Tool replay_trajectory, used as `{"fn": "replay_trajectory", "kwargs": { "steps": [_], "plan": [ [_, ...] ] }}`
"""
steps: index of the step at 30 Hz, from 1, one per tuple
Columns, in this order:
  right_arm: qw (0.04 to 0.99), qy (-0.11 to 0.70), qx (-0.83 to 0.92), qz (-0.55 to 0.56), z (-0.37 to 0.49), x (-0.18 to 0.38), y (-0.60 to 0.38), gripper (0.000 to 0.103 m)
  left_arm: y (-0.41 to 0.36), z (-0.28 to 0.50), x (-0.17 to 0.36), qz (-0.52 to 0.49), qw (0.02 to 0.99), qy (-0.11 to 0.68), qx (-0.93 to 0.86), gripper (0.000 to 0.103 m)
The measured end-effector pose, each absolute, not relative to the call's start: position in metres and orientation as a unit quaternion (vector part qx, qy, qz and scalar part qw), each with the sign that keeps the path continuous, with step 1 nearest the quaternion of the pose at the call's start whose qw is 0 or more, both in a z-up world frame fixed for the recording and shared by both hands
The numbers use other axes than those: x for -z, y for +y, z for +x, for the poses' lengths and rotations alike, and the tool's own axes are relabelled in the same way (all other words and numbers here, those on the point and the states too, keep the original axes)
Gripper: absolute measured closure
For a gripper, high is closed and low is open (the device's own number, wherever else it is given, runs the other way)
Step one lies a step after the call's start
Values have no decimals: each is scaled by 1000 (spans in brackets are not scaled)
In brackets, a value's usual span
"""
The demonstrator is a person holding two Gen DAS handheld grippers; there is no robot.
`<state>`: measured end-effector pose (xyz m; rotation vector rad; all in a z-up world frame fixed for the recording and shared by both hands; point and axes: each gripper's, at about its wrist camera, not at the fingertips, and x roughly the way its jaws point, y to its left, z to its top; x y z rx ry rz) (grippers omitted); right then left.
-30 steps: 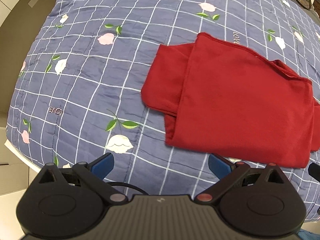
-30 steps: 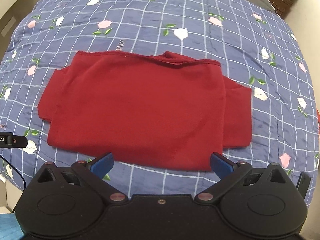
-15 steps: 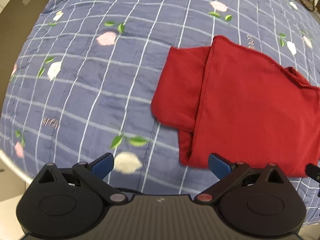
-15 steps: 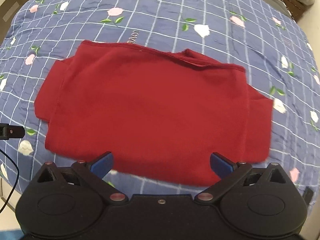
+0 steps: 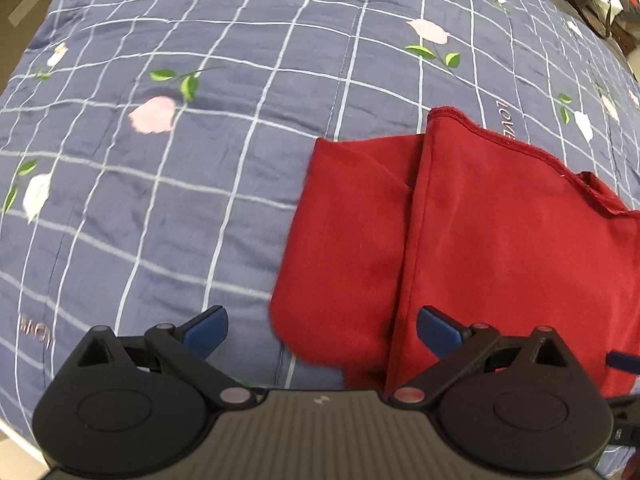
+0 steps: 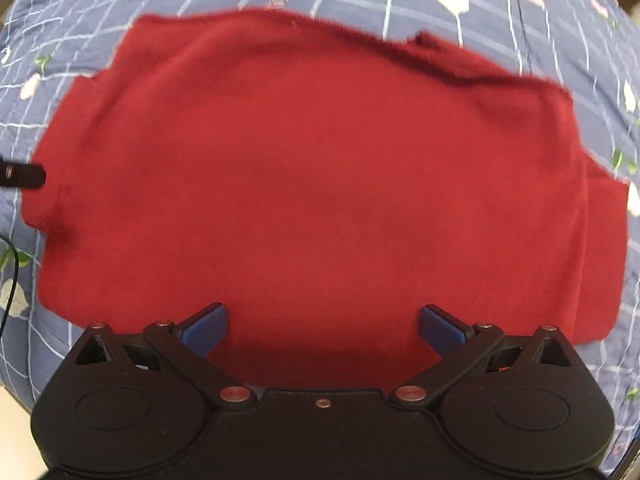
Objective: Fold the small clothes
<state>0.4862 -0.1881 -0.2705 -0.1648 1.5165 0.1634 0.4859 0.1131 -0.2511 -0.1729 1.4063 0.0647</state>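
Both sets of tongs stand wide open over a bed, gripping nothing. The left tongs [image 5: 322, 330] hover low at the near left corner of a red garment [image 5: 480, 248], their blue fingertips [image 5: 206, 330] spread so that one sits over the bedspread [image 5: 180, 168] and the other over the red cloth; whether either tip touches the fabric cannot be told. The right tongs [image 6: 322, 328] hang just above the near hem of the same garment [image 6: 320, 176], both blue fingertips [image 6: 442, 330] over the cloth with a broad gap between them. Each tool points forward and downward along the bed, tilted toward the fabric.

The garment lies flat on the blue checked bedspread [image 6: 500, 20], which is printed with pink and white flowers and green leaves. It is partly folded: in the left wrist view a narrower flap shows beneath the main panel at the left edge, and in the right wrist view a similar strip juts out at the right edge. The far hem runs slightly wavy, with a small bump near its middle. The right wrist view is blurred at the cloth's edges.
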Motion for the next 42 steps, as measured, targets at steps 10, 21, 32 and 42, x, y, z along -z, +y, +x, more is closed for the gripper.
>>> {"fn": "replay_trajectory", "kwargs": {
  "steps": [10,21,32,42],
  "plan": [
    [709,700,-73,-47,458,277,-211,1,100,500,275,-72,738,671,-16,1],
    [715,694,-83,-21,448,268,-228,1,81,500,286,-67,736,672,-41,15],
    [723,687,-67,-9,427,254,-269,1,48,493,258,-7,762,646,-43,81],
    [737,671,-75,-13,415,232,-298,1,8,476,213,22,794,604,-72,97]
  ]
}}
